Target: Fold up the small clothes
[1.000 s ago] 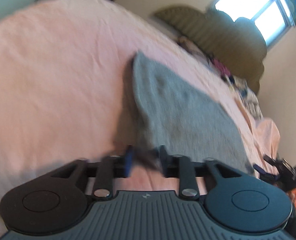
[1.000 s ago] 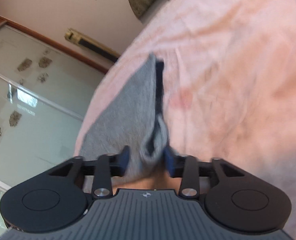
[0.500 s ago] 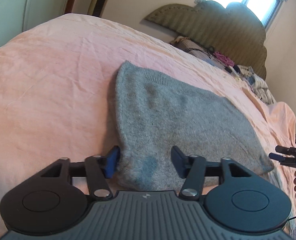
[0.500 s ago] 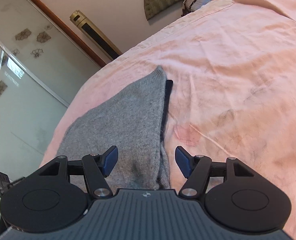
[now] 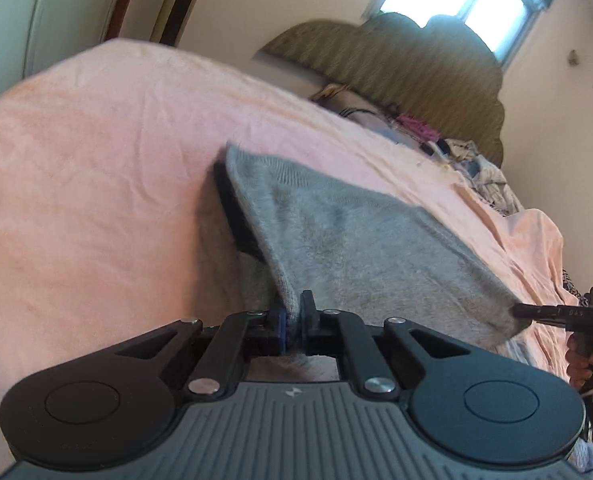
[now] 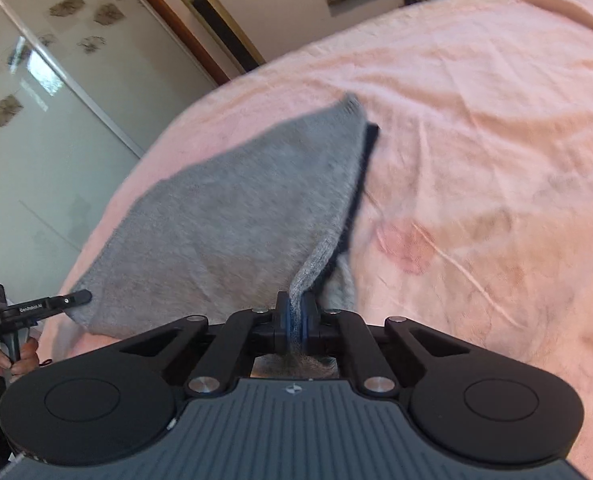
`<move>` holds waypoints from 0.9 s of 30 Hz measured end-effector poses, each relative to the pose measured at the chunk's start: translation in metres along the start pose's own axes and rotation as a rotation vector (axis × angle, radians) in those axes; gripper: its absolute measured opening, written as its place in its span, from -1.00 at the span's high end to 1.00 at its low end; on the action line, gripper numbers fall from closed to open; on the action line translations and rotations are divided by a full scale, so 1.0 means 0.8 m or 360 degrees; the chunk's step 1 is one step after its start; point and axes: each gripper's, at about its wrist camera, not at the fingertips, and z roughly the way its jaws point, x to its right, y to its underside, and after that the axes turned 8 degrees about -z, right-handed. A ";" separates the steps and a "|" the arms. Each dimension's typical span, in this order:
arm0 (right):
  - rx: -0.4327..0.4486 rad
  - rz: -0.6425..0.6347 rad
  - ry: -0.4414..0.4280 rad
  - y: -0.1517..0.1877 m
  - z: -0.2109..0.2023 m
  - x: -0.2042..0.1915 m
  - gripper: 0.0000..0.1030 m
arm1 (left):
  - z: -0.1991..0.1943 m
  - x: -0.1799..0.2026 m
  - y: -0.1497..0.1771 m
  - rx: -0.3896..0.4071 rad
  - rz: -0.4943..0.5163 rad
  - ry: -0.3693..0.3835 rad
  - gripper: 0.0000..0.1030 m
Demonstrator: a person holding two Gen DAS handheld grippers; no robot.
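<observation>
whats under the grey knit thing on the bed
The grey garment is pinched at its near corners by the left gripper and right gripper, whose jaws have just closed. Beneath its lifted edge a dark layer shows on the pink bedsheet; anything further under is covered.

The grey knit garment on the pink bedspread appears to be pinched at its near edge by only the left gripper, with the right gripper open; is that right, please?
Not quite: both are shut on it. The right wrist view shows the right gripper clamping the grey knit garment, as the left gripper does, on the pink bedspread.
</observation>
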 end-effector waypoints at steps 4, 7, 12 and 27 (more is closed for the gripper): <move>-0.0037 0.0073 -0.0009 0.025 -0.027 0.020 0.80 | 0.006 -0.036 0.021 -0.0116 -0.0075 -0.0089 0.89; -0.0067 0.0202 -0.0011 0.043 -0.018 0.041 0.78 | 0.010 -0.047 0.025 -0.0092 -0.0134 -0.0083 0.83; 0.0109 0.0259 -0.0036 0.022 -0.034 0.040 -0.22 | 0.014 -0.045 0.009 -0.0112 -0.0182 -0.0052 -0.20; -0.0111 0.0008 0.0066 0.016 -0.001 0.004 0.77 | -0.001 -0.007 0.011 -0.0061 0.0000 -0.0043 0.93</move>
